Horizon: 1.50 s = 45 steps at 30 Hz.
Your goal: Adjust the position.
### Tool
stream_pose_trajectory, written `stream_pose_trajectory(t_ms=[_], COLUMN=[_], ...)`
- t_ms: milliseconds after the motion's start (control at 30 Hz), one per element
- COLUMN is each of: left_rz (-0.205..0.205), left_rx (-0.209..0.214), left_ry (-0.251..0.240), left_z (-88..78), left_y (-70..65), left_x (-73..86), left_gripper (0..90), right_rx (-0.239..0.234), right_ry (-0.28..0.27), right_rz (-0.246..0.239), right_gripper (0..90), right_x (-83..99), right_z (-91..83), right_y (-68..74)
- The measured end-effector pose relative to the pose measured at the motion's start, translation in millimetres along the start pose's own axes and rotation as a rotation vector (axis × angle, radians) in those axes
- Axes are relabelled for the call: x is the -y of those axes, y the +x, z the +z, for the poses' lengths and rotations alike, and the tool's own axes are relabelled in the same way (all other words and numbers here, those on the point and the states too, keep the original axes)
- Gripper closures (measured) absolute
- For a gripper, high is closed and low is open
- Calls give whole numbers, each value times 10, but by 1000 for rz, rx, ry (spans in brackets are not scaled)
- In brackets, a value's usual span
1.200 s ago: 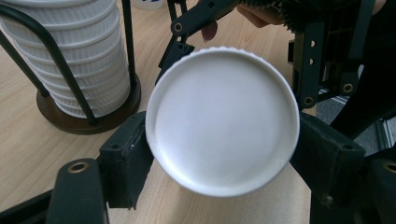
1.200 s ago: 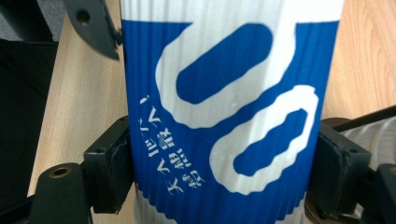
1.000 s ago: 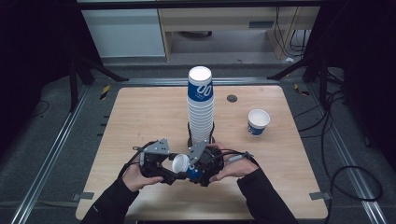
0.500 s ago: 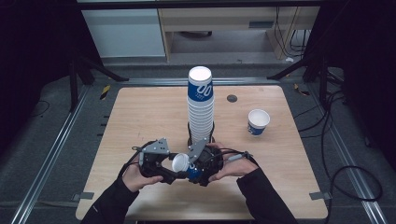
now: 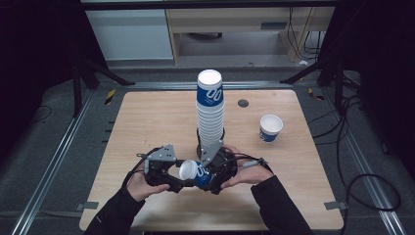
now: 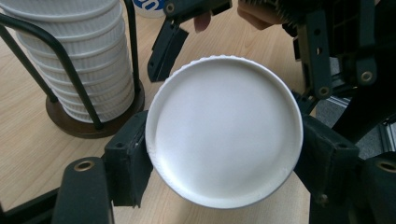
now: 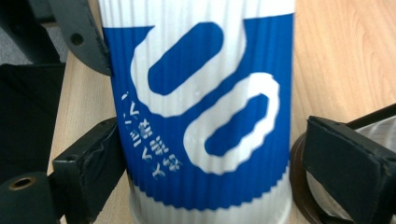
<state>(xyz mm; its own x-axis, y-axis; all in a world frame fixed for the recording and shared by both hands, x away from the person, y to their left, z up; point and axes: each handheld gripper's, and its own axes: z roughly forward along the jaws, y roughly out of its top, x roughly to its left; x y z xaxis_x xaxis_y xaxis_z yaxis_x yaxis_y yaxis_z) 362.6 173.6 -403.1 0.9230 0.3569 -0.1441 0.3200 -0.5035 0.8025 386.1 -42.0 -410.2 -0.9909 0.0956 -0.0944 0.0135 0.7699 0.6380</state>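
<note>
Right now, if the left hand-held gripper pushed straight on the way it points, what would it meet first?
The cup already clamped between its jaws. Beyond that, the right hand-held gripper faces it from the cup's other end, though how near is hard to judge.

Wooden table (image 5: 147, 122): cup stack (image 5: 210, 112) in holder, lone cup (image 5: 270, 128).

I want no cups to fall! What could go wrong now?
1. The left claw alone pinches the cup by its rim. The right claw has just been opening, one pad off the cup, so it might tip or drop.
2. The tall stack of cups stands right behind both hands; a bump could topple it.
</note>
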Motion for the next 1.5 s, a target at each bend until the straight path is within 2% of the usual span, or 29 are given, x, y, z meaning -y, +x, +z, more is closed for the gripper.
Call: stream_pose_trajectory(t_ms=[267, 500, 667, 933, 1300, 1500], left_rz=[-3, -8, -20, -27, -22, -16], left_rx=[-7, -18, -29, -44, -40, -28], left_ry=[0, -6, -33, -87, -148, -174], left_z=[-15, -37, -80, -127, -148, -128], left_y=[25, 63, 100, 134, 126, 116], left_x=[12, 27, 37, 41, 35, 37], left_gripper=[273, 273, 272, 272, 272, 272], right_rx=[23, 49, 87, 131, 147, 131], right_ry=[-35, -95, -138, -187, -223, -243], right_rz=[14, 49, 82, 134, 191, 219], right_gripper=[58, 55, 53, 51, 45, 40], right_x=[24, 62, 144, 296, 471, 510], right_z=[-118, -283, -437, -581, -634, -590], right_y=[-17, -46, -70, -70, -61, -55])
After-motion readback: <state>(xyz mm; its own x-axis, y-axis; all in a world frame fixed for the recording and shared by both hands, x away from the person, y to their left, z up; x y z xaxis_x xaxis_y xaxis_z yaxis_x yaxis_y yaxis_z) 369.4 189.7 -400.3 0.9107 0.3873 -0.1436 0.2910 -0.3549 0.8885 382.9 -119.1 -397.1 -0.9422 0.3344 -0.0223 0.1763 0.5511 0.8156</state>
